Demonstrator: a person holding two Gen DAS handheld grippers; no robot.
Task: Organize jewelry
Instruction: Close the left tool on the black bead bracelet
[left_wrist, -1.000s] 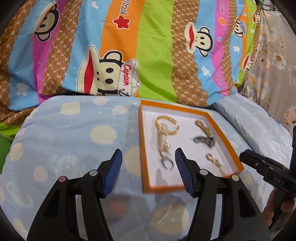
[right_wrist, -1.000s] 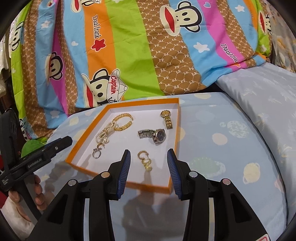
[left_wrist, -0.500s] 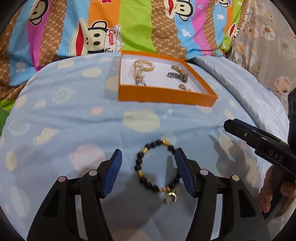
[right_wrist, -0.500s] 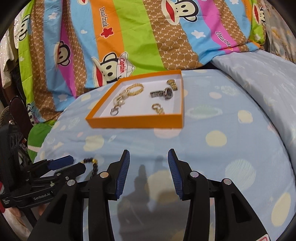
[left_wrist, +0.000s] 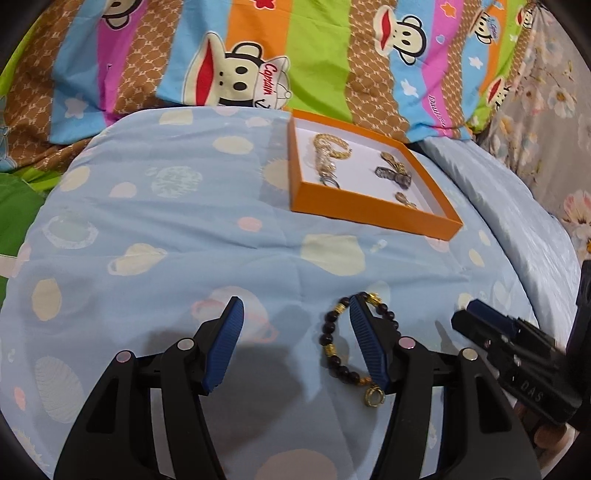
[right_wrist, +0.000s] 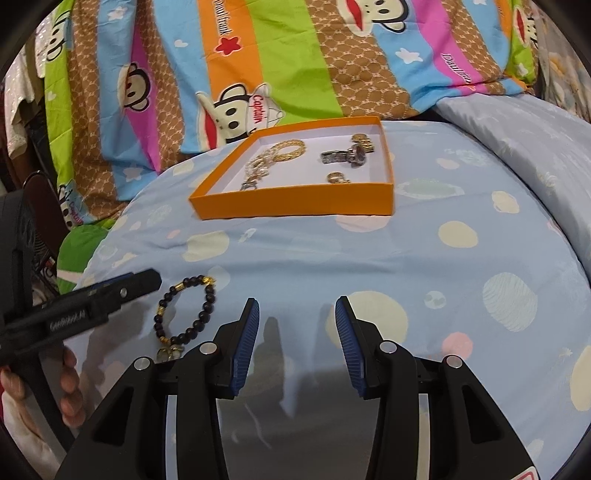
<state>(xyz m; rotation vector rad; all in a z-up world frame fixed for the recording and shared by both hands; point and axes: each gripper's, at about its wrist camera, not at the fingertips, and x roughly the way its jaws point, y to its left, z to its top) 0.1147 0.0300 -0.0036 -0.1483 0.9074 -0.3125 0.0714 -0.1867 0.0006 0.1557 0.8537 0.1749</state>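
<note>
Pale blue bedding (left_wrist: 177, 221) dotted with planets is spreading wide and bare on the left, with a striped monkey-print quilt (left_wrist: 258, 48) reading "Captain" lying along the far edge. An orange tray (right_wrist: 295, 201) holding gold chains and a watch (right_wrist: 345, 157) is sitting far, near that quilt. The beaded bracelet (right_wrist: 184, 314) is lying on the near bedding, partly behind the left gripper (left_wrist: 295, 345)'s right finger, jaws released. The right gripper (right_wrist: 297, 338), marked "DAS", is hovering just right of it, jaws spread, holding nothing.

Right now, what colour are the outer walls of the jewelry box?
Orange; the box shows this best in the right wrist view.
</note>
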